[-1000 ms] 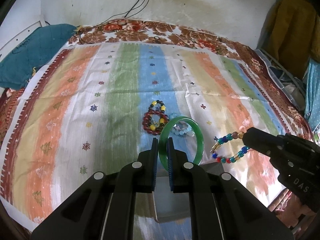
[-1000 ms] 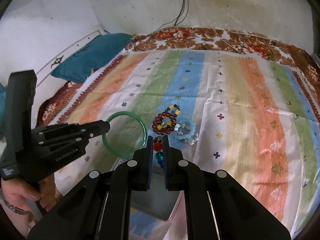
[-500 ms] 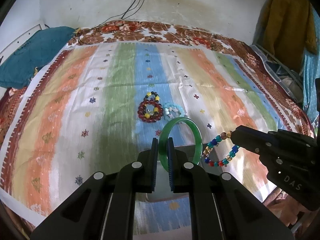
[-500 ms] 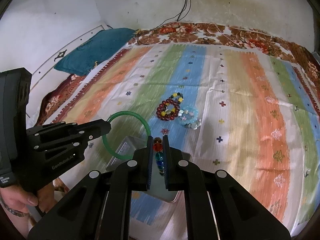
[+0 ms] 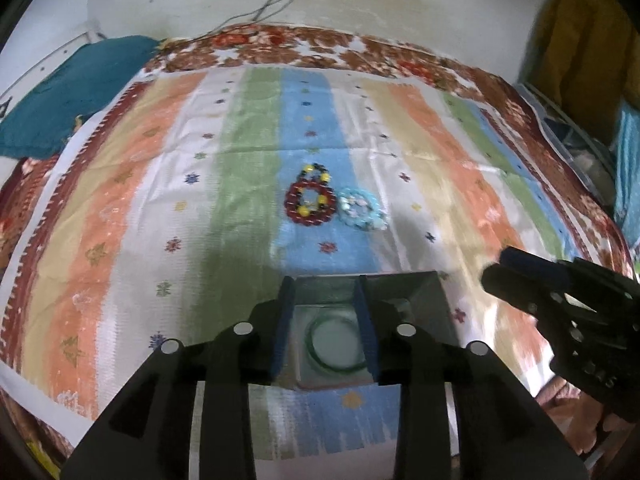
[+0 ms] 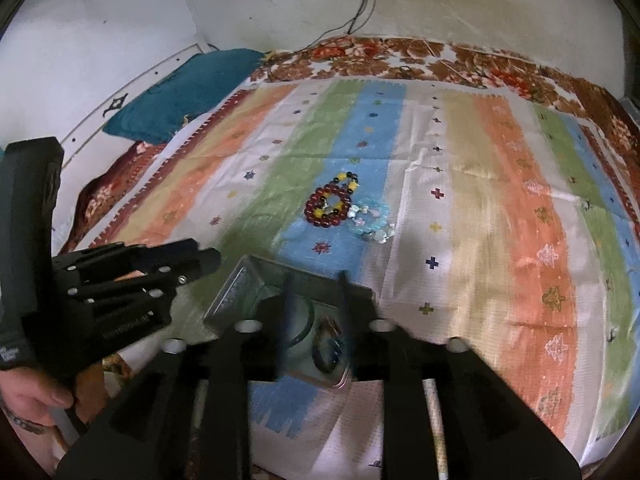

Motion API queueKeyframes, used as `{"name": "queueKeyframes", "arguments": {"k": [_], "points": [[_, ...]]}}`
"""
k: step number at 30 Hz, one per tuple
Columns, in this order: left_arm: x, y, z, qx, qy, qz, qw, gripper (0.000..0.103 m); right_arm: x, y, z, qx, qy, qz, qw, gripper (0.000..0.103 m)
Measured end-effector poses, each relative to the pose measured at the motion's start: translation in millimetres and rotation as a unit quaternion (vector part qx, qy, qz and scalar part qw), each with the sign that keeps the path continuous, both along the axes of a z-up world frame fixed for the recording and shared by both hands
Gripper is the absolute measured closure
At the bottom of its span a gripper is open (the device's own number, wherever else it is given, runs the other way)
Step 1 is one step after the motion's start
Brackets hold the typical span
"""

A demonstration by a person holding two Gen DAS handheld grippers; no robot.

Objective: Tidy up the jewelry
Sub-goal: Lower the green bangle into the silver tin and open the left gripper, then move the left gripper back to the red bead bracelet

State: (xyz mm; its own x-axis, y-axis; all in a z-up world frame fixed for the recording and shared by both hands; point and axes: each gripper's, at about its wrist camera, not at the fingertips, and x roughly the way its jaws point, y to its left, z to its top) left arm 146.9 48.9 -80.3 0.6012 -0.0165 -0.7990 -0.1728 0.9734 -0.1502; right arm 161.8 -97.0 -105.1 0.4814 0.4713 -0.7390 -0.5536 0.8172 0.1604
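A striped bedcover (image 5: pixel 120 216) in orange, green, blue and white is spread over the bed, with a floral sheet (image 5: pixel 320 46) showing along the far edge and a teal pillow (image 6: pixel 180 92) at the far left corner. Cables (image 6: pixel 362 4) are seen hanging down the wall behind.

At the near edge of the cover a shallow metal tray (image 5: pixel 420 292) is set; it sits directly below both grippers.

The left gripper (image 5: pixel 326 324) is held over the tray with its jaws opening; nothing is pinched between them. The green bangle (image 5: pixel 335 346) is seen lying flat on the tray floor beneath the gap. The right gripper (image 6: pixel 316 316) is likewise opening, and its fingers are blurred. Below it the multicoloured bead bracelet (image 6: pixel 328 346) is seen resting in the tray, just beside the bangle (image 6: pixel 308 322). No contact between pads and either piece can be made out.

Two pieces are therefore judged as deposited. Left out on the blue stripe, well apart from the tray, are a dark red bead bracelet (image 5: pixel 310 204) with a black-and-yellow beaded piece (image 5: pixel 316 172) lying across it, and touching its right side a pale blue bracelet (image 5: pixel 362 214).

The task is judged partly done: the cluster on the cover is not yet collected, and both grippers are free for it once lifted clear of the tray.
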Motion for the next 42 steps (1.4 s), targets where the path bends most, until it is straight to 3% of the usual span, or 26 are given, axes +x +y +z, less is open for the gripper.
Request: {"name": "queueKeyframes", "arguments": {"k": [2, 10, 14, 19, 21, 26, 33, 42], "points": [[1.8, 5.3, -1.3, 0.005, 0.004, 0.009, 0.9999, 0.065, 2.1, -0.7, -1.0, 0.000, 0.002, 0.001, 1.000, 0.069], [13.1, 18.7, -2.5, 0.002, 0.008, 0.027, 0.9996, 0.039, 15.2, -5.2, -3.8, 0.006, 0.008, -0.022, 1.000, 0.047], [23.5, 22.0, -2.0, 0.006, 0.007, 0.033, 0.9994, 0.032, 26.5, -12.0, -3.1, 0.022, 0.018, -0.039, 0.999, 0.039], [36.5, 21.6, -2.2, 0.031, 0.007, 0.025, 0.9992, 0.024, 36.8, -13.0, -3.4, 0.018, 0.016, -0.057, 0.998, 0.036], [41.2, 23.8, -5.5, 0.050, 0.009, 0.026, 0.9984, 0.023, 37.4, -9.3, -2.2, 0.005, 0.003, -0.058, 0.998, 0.030], [51.9, 37.7, -13.6, 0.029, 0.022, 0.031, 0.9989, 0.023, 46.4, -3.5, -4.6, -0.015, -0.002, -0.061, 0.998, 0.029], [65.0, 39.6, -18.2, 0.014, 0.025, 0.038, 0.9989, 0.017, 59.4, -1.7, -12.2, -0.016, 0.015, -0.068, 0.997, 0.029], [85.9, 35.1, -23.9, 0.022, 0.034, 0.026, 0.9988, 0.014, 82.5, 2.7, -24.9, -0.025, 0.038, -0.078, 0.996, 0.029]]}}
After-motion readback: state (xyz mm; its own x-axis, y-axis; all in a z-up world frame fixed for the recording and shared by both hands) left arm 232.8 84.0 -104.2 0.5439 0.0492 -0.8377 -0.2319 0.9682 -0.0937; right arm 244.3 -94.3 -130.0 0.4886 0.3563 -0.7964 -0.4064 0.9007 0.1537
